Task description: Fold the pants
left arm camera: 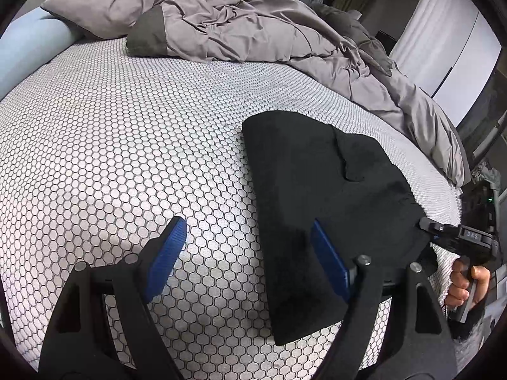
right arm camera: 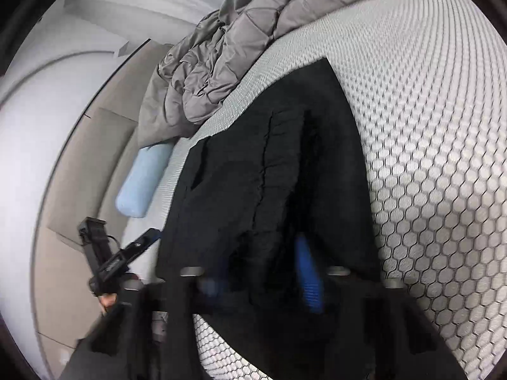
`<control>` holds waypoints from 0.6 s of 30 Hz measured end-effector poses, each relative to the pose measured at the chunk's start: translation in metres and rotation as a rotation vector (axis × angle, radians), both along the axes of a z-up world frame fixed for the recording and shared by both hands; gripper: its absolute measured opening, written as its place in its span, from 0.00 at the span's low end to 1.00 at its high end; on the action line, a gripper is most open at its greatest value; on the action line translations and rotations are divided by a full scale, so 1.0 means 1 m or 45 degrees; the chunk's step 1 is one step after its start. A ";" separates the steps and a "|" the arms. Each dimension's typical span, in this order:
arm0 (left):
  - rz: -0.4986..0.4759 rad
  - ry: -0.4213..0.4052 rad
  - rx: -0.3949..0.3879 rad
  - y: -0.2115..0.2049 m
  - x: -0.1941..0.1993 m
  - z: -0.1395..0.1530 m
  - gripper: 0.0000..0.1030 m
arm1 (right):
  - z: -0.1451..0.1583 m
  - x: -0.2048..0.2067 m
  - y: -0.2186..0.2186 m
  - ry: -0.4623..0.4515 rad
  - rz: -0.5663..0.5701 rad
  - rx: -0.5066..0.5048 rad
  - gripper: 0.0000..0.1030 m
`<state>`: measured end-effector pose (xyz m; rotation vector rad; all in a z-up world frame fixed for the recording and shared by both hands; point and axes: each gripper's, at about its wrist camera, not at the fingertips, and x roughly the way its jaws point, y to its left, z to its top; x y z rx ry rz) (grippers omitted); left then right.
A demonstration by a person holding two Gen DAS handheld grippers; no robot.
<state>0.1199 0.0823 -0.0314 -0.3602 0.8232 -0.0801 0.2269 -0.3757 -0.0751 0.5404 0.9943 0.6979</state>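
The left gripper (left arm camera: 245,247) stands wide apart, its blue pads (left arm camera: 168,253) bare and holding nothing; one finger hangs over the patterned mattress, the other over the near edge of the black pants (left arm camera: 317,190). The right gripper (right arm camera: 263,272) appears in its own view blurred by motion: one blue pad (right arm camera: 309,278) is distinct, the other only a smear, with dark cloth lying between and around them, so whether it grips the pants (right arm camera: 269,158) cannot be determined. In the left view the right gripper (left arm camera: 426,224) shows only as a black body at the pants' far edge, its fingertips hidden by fabric, with the person's fingers (left arm camera: 462,288) wrapped on the handle. The pants lie folded in a flat dark stack near the edge of the mattress (left arm camera: 126,142), which carries a honeycomb-printed cover. Fabric detail on the pants is hard to read owing to their colour. A crumpled grey duvet (left arm camera: 221,22) is heaped along the far side, and a pale blue bolster (left arm camera: 28,47) lies at the mattress edge, partly cut off.
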 end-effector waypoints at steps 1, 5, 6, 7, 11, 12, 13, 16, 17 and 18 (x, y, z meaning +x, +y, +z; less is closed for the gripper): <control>-0.003 -0.004 0.004 -0.001 -0.002 0.004 0.76 | 0.007 -0.005 0.002 -0.033 -0.005 -0.019 0.16; -0.032 -0.016 0.043 -0.010 -0.005 0.012 0.76 | 0.040 -0.040 0.004 -0.151 0.015 -0.074 0.14; -0.038 -0.015 0.063 -0.013 -0.007 0.014 0.76 | 0.040 -0.046 0.004 -0.157 0.013 -0.123 0.14; -0.046 -0.013 0.087 -0.017 -0.007 0.014 0.76 | 0.037 -0.048 0.007 -0.156 -0.012 -0.216 0.16; -0.080 -0.076 0.207 -0.036 -0.015 0.022 0.76 | 0.022 -0.049 0.010 -0.165 -0.119 -0.482 0.21; -0.106 -0.125 0.258 -0.046 -0.020 0.027 0.76 | 0.030 -0.053 0.009 -0.208 -0.129 -0.465 0.21; -0.134 -0.158 0.286 -0.053 -0.024 0.031 0.76 | 0.042 -0.060 0.009 -0.285 -0.146 -0.472 0.22; -0.356 -0.246 0.364 -0.094 -0.029 0.033 0.76 | 0.066 -0.079 0.031 -0.480 -0.090 -0.486 0.24; -0.467 -0.253 0.379 -0.112 -0.027 0.028 0.76 | 0.066 -0.079 0.044 -0.499 -0.026 -0.459 0.24; -0.557 -0.237 0.388 -0.125 -0.024 0.022 0.73 | 0.063 -0.078 0.059 -0.512 0.034 -0.455 0.25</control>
